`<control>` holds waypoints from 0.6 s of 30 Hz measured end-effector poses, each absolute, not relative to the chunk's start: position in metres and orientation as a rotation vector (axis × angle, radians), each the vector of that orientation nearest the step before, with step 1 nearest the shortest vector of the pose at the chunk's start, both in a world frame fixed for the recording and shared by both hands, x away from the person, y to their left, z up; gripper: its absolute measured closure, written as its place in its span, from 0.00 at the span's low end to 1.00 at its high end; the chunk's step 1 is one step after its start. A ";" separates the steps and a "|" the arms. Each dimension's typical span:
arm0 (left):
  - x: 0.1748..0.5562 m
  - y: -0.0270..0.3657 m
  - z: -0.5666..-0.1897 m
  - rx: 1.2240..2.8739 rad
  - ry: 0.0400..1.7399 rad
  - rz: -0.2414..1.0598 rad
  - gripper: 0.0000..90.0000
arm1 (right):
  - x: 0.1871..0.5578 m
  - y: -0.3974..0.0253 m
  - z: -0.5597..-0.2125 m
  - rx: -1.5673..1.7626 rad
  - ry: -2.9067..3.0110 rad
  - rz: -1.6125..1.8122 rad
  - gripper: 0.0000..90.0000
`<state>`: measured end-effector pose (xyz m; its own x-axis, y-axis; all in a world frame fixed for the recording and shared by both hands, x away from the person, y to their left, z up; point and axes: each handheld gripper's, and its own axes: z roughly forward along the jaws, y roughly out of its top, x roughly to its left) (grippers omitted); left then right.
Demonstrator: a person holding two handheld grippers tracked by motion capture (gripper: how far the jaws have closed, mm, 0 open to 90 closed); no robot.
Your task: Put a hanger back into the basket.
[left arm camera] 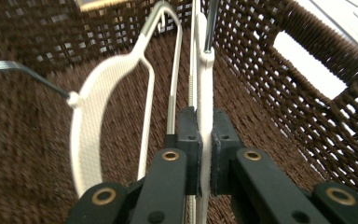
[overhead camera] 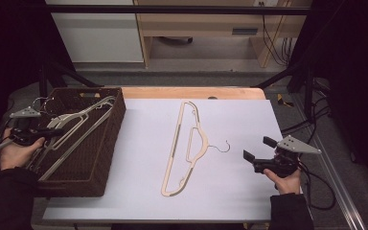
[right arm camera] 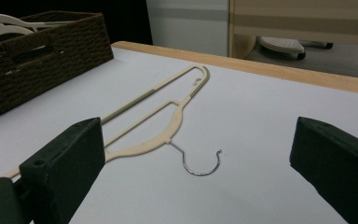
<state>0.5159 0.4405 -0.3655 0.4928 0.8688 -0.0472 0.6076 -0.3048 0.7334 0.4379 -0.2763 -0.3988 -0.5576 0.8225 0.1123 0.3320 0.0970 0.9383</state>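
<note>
Pinching a white hanger tight, the left gripper sits inside the brown basket at the table's left. The right gripper waits, fingers wide apart, near a cream hanger lying flat mid-table.

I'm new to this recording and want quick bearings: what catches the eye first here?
A cream hanger lies flat mid-table on the white sheet, its wire hook toward the open right gripper, which hovers beside it. At the left, a brown woven basket holds more hangers, and the left gripper inside it is clamped on a white hanger.
</note>
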 end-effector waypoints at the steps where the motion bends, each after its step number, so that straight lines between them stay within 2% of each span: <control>1: 0.516 0.440 -0.366 2.031 1.211 0.472 0.95 | 0.438 -0.276 -0.399 1.128 1.936 1.464 0.04; 10: 0.522 0.439 -0.377 1.991 1.342 0.513 0.90 | 0.438 -0.275 -0.399 1.124 1.943 1.468 0.04; 18: 0.508 0.450 -0.365 1.917 1.420 0.616 0.84 | 0.439 -0.274 -0.399 1.123 1.944 1.466 0.04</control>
<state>0.5083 0.4500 -0.3650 0.2981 0.9544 -0.0155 0.6411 -0.1882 0.7441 0.4386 -0.2745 -0.3992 -0.5636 0.8184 0.1125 0.3332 0.1006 0.9375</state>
